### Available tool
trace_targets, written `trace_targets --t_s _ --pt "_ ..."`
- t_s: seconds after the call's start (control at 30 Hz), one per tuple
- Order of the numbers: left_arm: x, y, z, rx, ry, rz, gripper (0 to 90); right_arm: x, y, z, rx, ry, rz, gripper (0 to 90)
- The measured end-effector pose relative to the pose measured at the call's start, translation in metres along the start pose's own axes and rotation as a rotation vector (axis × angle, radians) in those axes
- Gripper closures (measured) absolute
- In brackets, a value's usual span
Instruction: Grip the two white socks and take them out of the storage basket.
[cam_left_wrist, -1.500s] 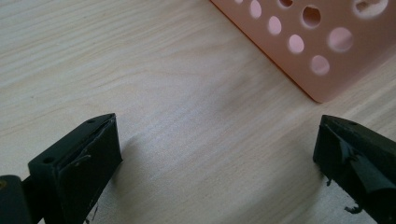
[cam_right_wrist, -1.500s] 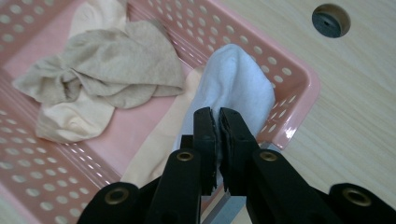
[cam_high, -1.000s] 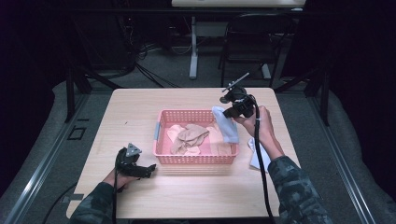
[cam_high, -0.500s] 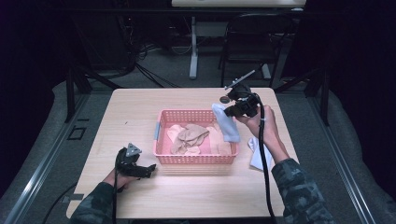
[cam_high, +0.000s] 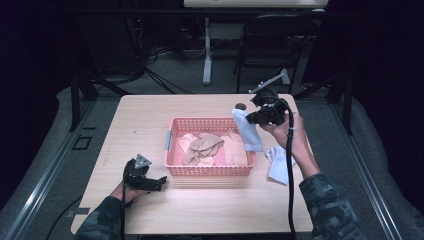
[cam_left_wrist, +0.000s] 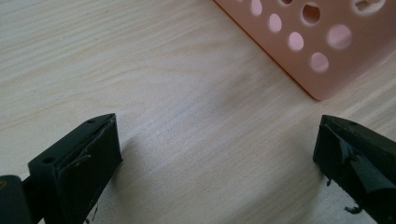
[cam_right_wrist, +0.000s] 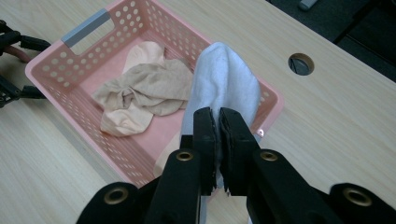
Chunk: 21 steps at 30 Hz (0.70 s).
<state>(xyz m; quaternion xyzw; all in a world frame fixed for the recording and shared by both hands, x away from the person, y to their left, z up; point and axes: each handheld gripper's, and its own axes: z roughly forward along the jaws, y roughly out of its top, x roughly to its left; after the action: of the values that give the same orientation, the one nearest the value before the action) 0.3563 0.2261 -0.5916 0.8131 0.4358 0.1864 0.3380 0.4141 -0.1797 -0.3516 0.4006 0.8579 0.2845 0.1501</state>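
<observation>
**A:** What did the high view give you?

**B:** I had a wooden table (cam_high: 150, 125) with a pink basket (cam_high: 172, 141) near its middle. In the basket lay tan socks (cam_high: 204, 145) and a paler peach one (cam_high: 235, 150). My right gripper (cam_high: 250, 119) was raised over the basket's right end, pinching a pale blue sock (cam_high: 248, 131) that hung down over the right rim. A white sock (cam_high: 277, 162) lay on the table just right of the basket. My left gripper (cam_high: 157, 182) rested low on the table by the basket's near-left corner, and there I could not tell how its jaws stood.

**A:** And the left gripper view?

**B:** There I saw the left gripper (cam_left_wrist: 215, 154) with its jaws spread wide, bare table (cam_left_wrist: 163, 93) between them and nothing held. A corner of the basket (cam_left_wrist: 322, 51), with its round holes, sat at the upper right, apart from both jaws.

**A:** The right gripper view?

**B:** The right gripper (cam_right_wrist: 218, 126) had its jaws pressed together on the blue sock (cam_right_wrist: 224, 84), whose free end drooped over the basket's rim. The basket (cam_right_wrist: 56, 74) had a grey handle (cam_right_wrist: 86, 27) on its far end. Inside, the tan socks (cam_right_wrist: 140, 88) were bunched over the peach one (cam_right_wrist: 144, 51). A round hole (cam_right_wrist: 301, 64) in the table (cam_right_wrist: 327, 130) showed beyond the basket. Parts of my other gripper showed at the left edge.
</observation>
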Motion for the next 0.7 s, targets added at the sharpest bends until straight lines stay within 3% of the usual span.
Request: trace_targets --t_s 0.17,0.37,0.53,0.7 --pt "0.000 0.000 0.000 0.000 0.000 0.000 0.6 -0.007 -0.010 -0.011 -0.011 -0.018 0.014 85.4" --pt "0.000 0.000 0.000 -0.001 0.001 0.000 0.6 -0.027 -0.035 -0.026 -0.005 -0.063 0.053 85.4" --pt "0.000 0.000 0.000 0.000 0.001 0.000 0.6 -0.038 -0.050 -0.027 0.003 -0.084 0.080 85.4" --pt "0.000 0.000 0.000 -0.001 0.002 0.000 0.6 -0.052 -0.073 -0.017 0.028 -0.085 0.130 85.3"
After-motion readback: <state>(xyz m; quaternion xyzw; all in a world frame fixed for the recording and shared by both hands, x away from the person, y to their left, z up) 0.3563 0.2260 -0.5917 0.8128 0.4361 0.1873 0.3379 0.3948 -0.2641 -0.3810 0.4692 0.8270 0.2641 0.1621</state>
